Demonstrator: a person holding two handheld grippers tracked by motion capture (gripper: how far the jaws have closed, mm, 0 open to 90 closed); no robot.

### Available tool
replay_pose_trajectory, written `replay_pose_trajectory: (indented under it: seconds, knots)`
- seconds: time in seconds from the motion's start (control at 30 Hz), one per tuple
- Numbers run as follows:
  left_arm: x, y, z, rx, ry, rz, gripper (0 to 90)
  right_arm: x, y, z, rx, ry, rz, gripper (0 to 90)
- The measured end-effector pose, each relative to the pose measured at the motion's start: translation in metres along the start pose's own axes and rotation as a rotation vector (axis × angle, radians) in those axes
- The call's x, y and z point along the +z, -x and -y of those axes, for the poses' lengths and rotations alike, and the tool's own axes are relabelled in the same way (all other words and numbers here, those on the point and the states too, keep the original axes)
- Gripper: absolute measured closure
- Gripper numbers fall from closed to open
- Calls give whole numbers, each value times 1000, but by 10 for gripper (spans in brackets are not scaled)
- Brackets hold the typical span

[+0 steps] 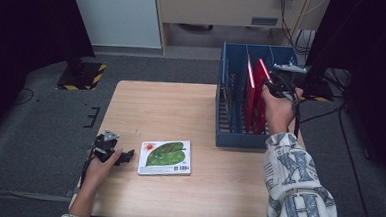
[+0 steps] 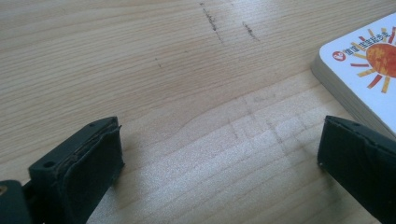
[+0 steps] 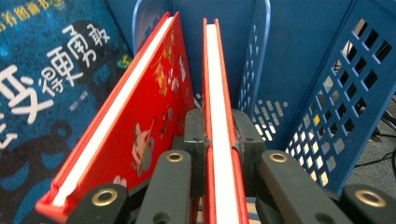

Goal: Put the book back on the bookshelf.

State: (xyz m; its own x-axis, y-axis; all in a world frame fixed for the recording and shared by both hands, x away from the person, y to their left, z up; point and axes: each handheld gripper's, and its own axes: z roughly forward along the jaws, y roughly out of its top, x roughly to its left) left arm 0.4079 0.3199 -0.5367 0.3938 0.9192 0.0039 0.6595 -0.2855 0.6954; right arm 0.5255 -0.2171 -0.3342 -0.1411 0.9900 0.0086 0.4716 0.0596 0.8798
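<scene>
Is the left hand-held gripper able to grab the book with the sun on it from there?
Probably yes. The left hand-held gripper is open, low over the table, and the sun book lies flat just beside its jaw with nothing between them.

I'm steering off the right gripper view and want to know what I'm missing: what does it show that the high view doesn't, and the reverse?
Right gripper view alone: jaws of the right gripper shut on the upright red book; Chinese lettering on a blue book cover.

High view alone: the left gripper beside a picture book lying flat on the wooden table.

Both: the blue crate, the leaning red book, the gripped one.
</scene>
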Motion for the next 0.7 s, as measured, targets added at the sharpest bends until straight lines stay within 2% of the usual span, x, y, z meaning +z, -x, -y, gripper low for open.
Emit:
replay_pose_trajectory:
  seconds: [0.33, 0.6, 0.7]
  knots:
    - [0, 0, 0, 2, 0, 1, 0, 13, -2, -9, -6, 24, 7, 791]
    - [1, 0, -1, 6, 0, 4, 0, 26, 2, -10, 25, 27, 18, 791]
    - [1, 0, -1, 6, 0, 5, 0, 29, 2, -11, 22, 29, 22, 791]
